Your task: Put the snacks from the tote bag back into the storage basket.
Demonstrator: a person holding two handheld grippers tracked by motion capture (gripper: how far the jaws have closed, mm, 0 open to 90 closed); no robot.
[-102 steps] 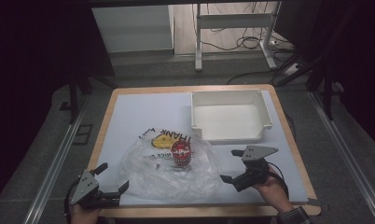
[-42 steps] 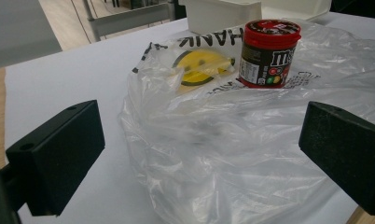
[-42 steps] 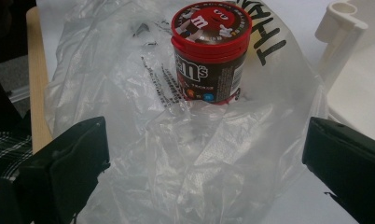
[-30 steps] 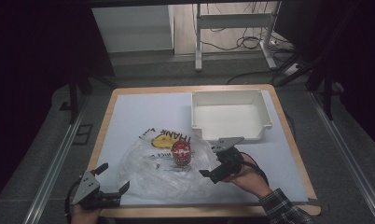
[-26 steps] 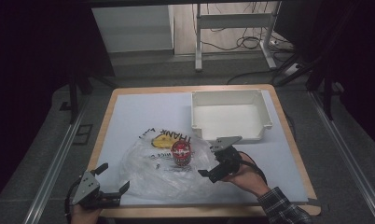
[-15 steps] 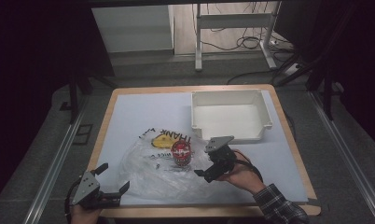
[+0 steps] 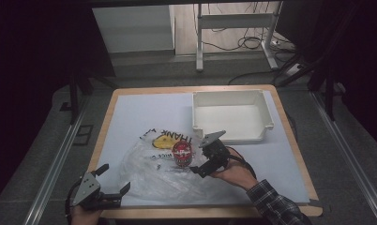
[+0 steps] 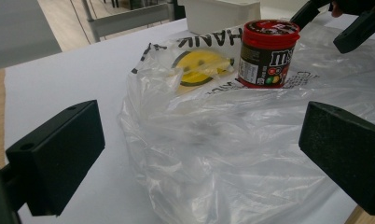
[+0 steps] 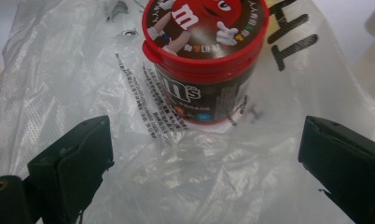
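Note:
A red-lidded M&M's tub (image 7: 182, 153) (image 9: 202, 60) (image 8: 266, 53) stands upright on a crumpled clear plastic bag (image 7: 156, 171) (image 8: 232, 154) (image 9: 129, 116) printed with THANK and a yellow smiley. My right gripper (image 7: 196, 160) (image 9: 204, 154) is open just right of the tub, its jaws spread wide toward it and touching nothing. At the table's front left corner my left gripper (image 7: 114, 179) (image 8: 199, 154) is open, with the bag's near edge between its jaws, apart from them. The right gripper's jaws also show far off in the left gripper view.
An empty white bin (image 7: 266, 112) sits at the back right of the pale blue table top (image 7: 130, 117). A wooden rim (image 7: 200, 213) borders the table. The person's plaid sleeve (image 7: 275, 204) comes in at the front right.
My right gripper has moved left from the table's front right up to the tub, still open. The left gripper, bag and tub have not moved.

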